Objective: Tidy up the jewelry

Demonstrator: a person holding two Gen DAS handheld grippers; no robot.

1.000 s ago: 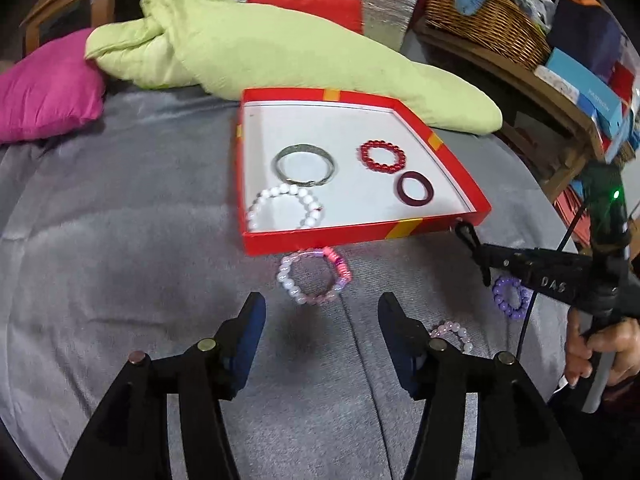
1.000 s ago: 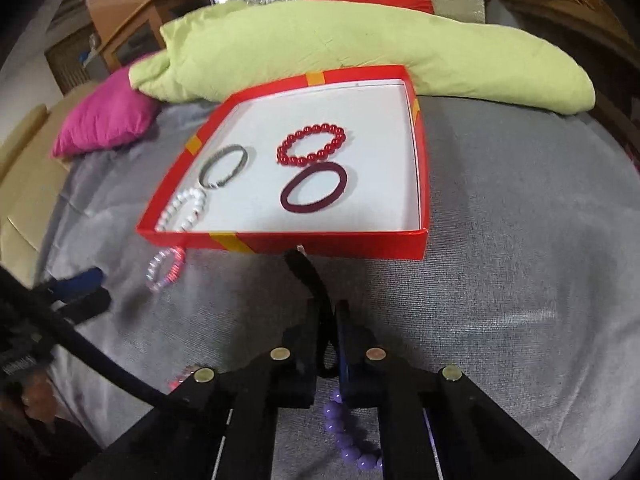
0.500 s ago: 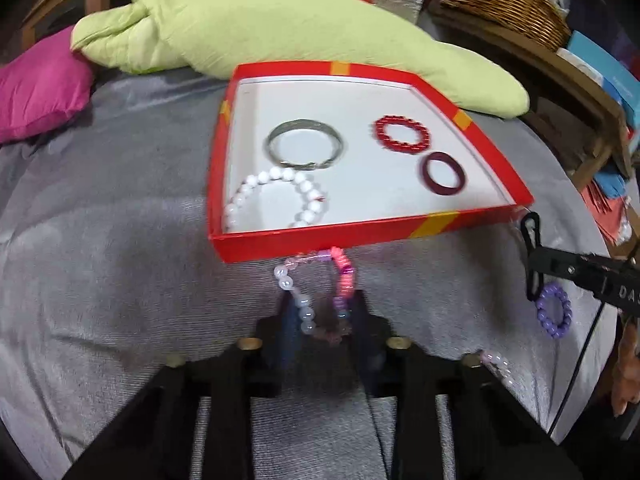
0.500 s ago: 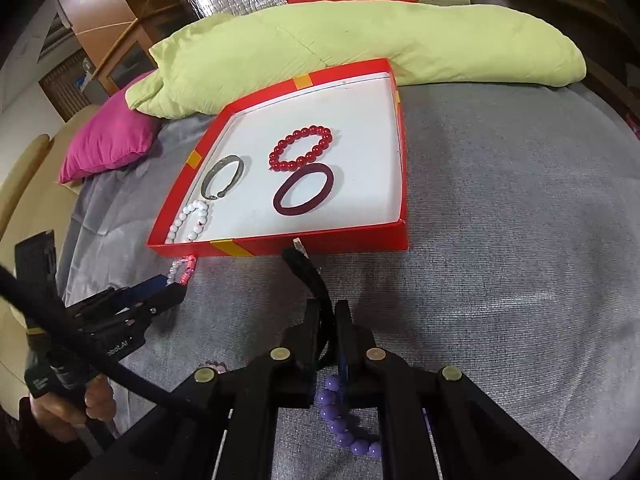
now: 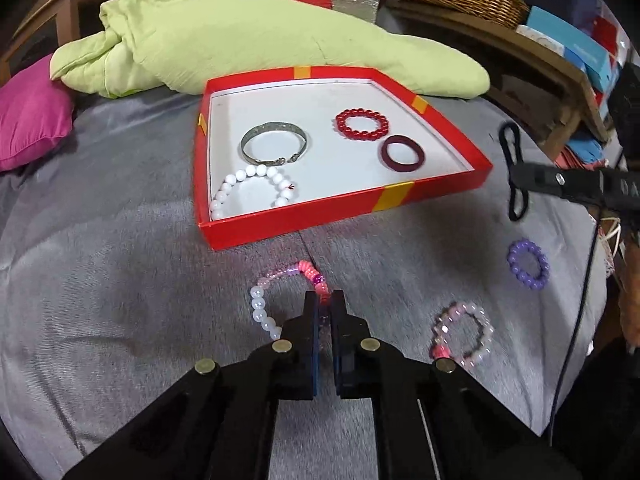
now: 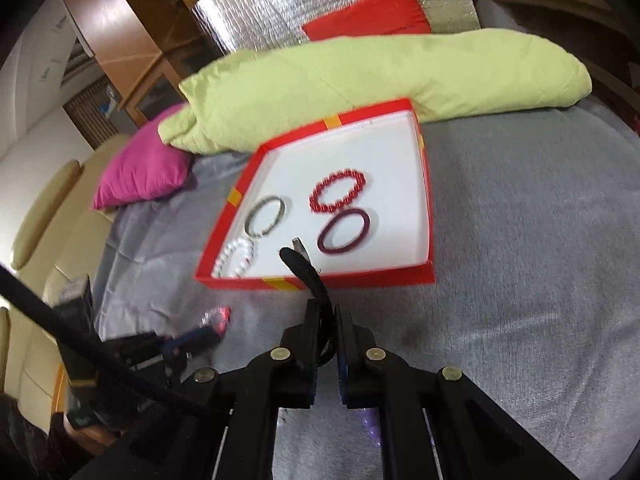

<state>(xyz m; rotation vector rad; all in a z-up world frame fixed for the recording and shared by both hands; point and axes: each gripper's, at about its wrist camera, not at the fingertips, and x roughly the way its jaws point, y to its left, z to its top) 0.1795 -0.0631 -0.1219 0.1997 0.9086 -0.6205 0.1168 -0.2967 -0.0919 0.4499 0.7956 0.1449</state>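
Green pillow (image 5: 248, 56) lies behind red box (image 5: 344, 208) holding bracelets.

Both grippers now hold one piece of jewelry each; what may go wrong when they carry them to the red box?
The left hand-held gripper pinches the pink and white bead bracelet at one short section only, so the beads might slip out.

The right hand-held gripper holds a limp black hair tie that could catch on the red box rim.

Both may crowd each other over the box.
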